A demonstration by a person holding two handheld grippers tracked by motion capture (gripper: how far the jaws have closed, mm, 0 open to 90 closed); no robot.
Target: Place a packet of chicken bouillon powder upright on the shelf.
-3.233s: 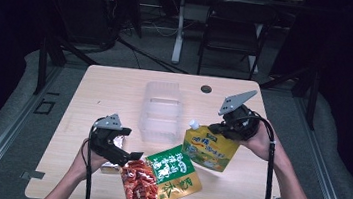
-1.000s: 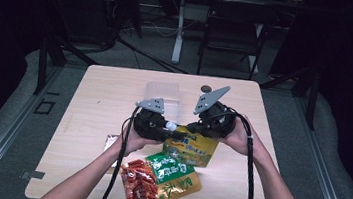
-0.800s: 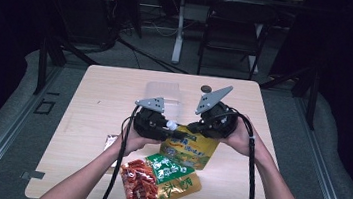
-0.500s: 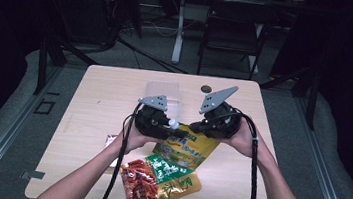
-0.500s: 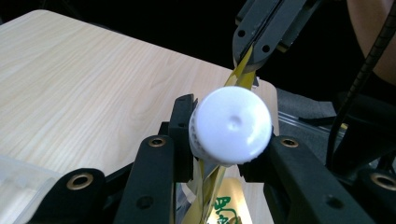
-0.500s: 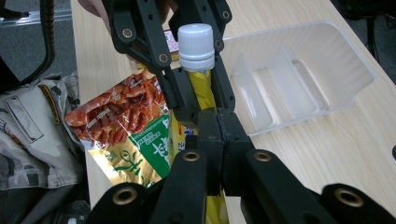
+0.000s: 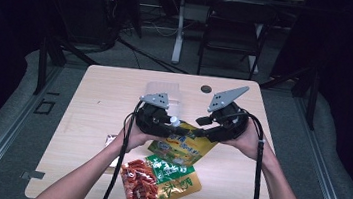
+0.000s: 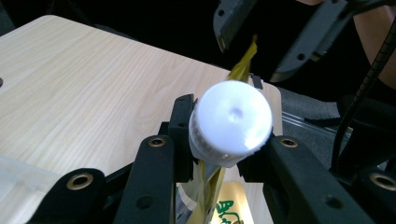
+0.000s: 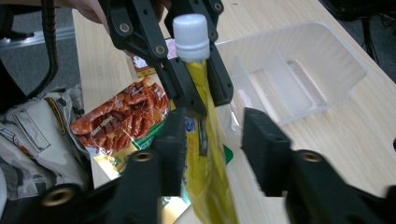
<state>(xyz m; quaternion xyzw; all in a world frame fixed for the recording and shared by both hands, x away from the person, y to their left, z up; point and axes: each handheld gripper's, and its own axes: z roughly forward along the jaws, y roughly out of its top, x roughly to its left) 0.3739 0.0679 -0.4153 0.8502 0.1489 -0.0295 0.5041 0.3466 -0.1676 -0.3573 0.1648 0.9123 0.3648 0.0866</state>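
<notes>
Left gripper [image 7: 165, 124], held over the table's [image 7: 99, 96] mid area, has its jaws clamped on the neck of the yellow spout pouch [image 7: 187, 146], right under the white screw cap [image 8: 232, 122] — prob. so the cap end stays put and upright while the other tool works the body. In the left gripper view the cap sits squarely between the black jaws, pouch film pinched below it.

Pouch itself hangs tilted betw. the two tools, lifted off the table at the cap end; whether its lower edge touches the tabletop can't be told.

Right gripper [image 7: 205, 128]: in the right gripper view its jaws stand apart, either side of the pouch's upper body [image 9: 205, 154], not pressing it — looks like it's either supporting or about to re-grip.

Nearby: clear plastic divided tray [image 9: 299, 70] just behind the pouch, likely where the pouch is headed. In front, green snack bag [image 7: 171, 172] and red snack bag [image 7: 139, 191] lie overlapping near the table's front edge.

Hard to make out — pouch print is blurred; a small packet [image 7: 109, 139] by the left forearm is mostly hidden; tray is faint in the high view.
</notes>
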